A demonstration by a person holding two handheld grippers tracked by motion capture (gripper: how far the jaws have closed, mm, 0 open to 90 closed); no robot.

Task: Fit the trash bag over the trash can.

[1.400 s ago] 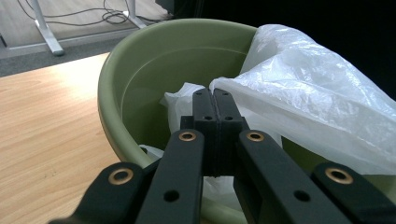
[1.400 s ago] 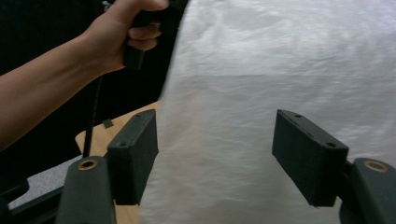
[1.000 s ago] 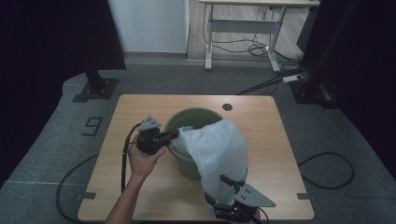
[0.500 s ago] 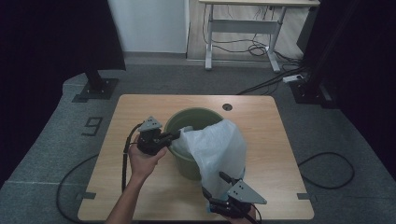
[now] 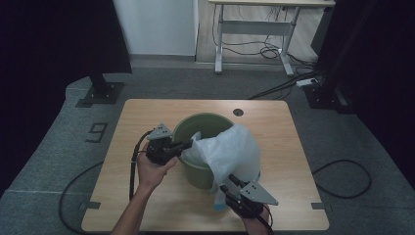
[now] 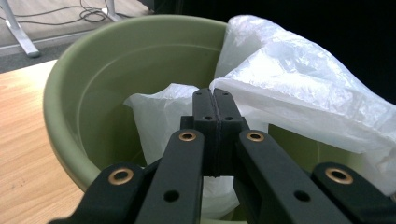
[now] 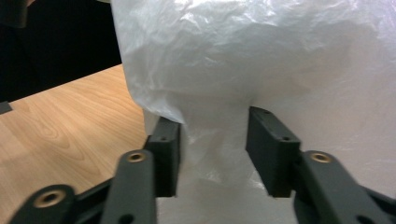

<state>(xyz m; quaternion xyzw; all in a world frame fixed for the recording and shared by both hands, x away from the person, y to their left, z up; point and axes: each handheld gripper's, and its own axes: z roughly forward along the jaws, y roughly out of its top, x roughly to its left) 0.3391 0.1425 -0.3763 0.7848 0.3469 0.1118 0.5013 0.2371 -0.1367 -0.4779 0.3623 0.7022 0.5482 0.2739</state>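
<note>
A green bucket (image 5: 199, 121) (image 6: 88, 74) stands mid-table with a white plastic bag (image 5: 230, 152) (image 6: 299, 88) (image 7: 257, 56) draped over its right and near rim. My left gripper (image 5: 188, 145) (image 6: 214, 100) reaches in from the left at the rim, shut on the bag's edge and holding it stretched over the opening. My right gripper (image 5: 225, 185) (image 7: 212, 140) sits low at the bucket's near side. Its jaws have just been closing and stand half apart, with a loose fold of the bag hanging between them. The bag hides the bucket's near wall in the right gripper view.
The wooden table (image 5: 147, 112) has a small round hole (image 5: 238, 112) near its far edge. A desk frame with cables (image 5: 254, 34) stands on the floor beyond. Black stands flank the table at left (image 5: 100, 88) and right (image 5: 328, 93).
My right gripper has moved a little left and forward into the hanging bag, and its jaws have narrowed around a fold. The left gripper and bucket have stayed put.
</note>
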